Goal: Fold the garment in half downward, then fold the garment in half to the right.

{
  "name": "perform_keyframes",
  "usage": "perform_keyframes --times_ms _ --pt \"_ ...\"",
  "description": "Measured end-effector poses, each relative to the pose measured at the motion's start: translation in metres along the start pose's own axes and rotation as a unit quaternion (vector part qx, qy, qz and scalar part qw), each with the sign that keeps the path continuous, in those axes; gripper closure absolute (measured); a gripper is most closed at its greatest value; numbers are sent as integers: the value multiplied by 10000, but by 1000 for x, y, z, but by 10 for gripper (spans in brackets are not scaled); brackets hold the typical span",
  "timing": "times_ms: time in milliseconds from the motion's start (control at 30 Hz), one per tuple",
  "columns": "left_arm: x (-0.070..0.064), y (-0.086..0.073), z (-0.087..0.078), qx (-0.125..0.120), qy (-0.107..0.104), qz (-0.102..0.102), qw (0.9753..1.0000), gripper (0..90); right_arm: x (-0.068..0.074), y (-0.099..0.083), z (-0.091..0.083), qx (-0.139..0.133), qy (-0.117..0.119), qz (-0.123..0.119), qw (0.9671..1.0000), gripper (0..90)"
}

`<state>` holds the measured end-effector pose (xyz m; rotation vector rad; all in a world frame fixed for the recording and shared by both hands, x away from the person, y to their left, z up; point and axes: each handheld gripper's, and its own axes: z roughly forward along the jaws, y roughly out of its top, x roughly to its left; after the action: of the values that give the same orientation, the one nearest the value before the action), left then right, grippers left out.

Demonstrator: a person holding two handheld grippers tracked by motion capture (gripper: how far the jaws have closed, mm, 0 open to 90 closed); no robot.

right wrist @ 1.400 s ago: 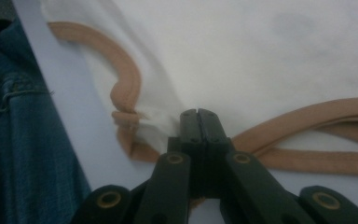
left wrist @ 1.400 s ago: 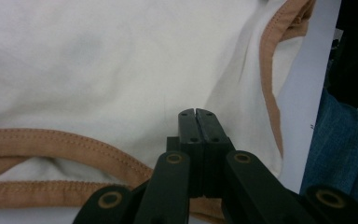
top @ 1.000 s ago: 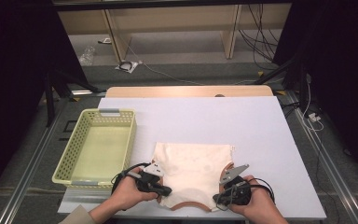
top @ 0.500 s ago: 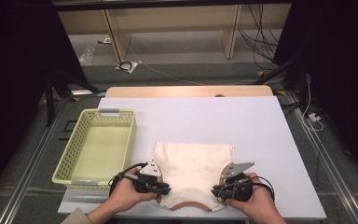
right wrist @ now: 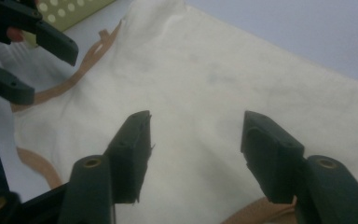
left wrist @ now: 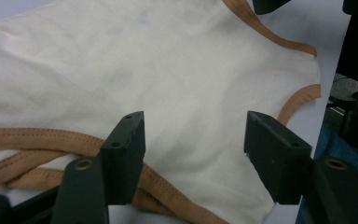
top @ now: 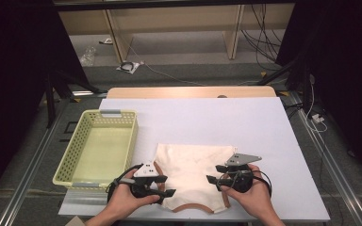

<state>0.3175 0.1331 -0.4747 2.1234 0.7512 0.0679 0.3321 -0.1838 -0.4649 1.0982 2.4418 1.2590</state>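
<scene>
A cream garment with orange-brown trim (top: 191, 176) lies flat on the white table near its front edge. My left gripper (top: 168, 188) hovers over the garment's left side, jaws open, nothing between them. In the left gripper view the garment (left wrist: 168, 79) spreads under the left gripper (left wrist: 193, 149), with trim straps (left wrist: 37, 140) at the left. My right gripper (top: 212, 181) is at the garment's right side, also open. In the right gripper view the cloth (right wrist: 214, 79) lies below the right gripper (right wrist: 196, 149), and the left gripper (right wrist: 37, 60) appears at the upper left.
A pale yellow-green perforated basket (top: 68, 162) stands empty at the table's left. The white table surface (top: 207, 120) stretches bare behind the garment. The table's front edge runs just under the person's hands. Shelving and cables lie on the floor beyond.
Both grippers have shifted slightly inward over the garment's lower corners. The garment lies as before.
</scene>
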Motion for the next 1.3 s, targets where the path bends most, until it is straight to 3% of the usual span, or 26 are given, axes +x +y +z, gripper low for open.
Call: perform_keyframes --times_ms 200,500,833,1100,1200,1300 --pt "-2 -5 -3 -89 -35 -95 9999 338 0 3 2 -176 -62 112 9998 360" --pt "-3 -9 -6 -51 237 -125 9996 380 -1 2 2 -184 -53 123 9997 360" --pt "-3 -9 -6 0 296 -103 9995 386 0 2 0 -184 -31 138 9997 360" --pt "-5 -10 -4 108 326 -130 9993 387 -1 2 -2 -237 -64 148 9996 356" --pt "-5 -11 -4 186 436 -122 9988 390 -2 3 -3 -247 -66 181 9995 355" --pt "-5 -12 -3 283 508 -242 9980 399 -2 2 -2 -236 -63 160 9996 355"
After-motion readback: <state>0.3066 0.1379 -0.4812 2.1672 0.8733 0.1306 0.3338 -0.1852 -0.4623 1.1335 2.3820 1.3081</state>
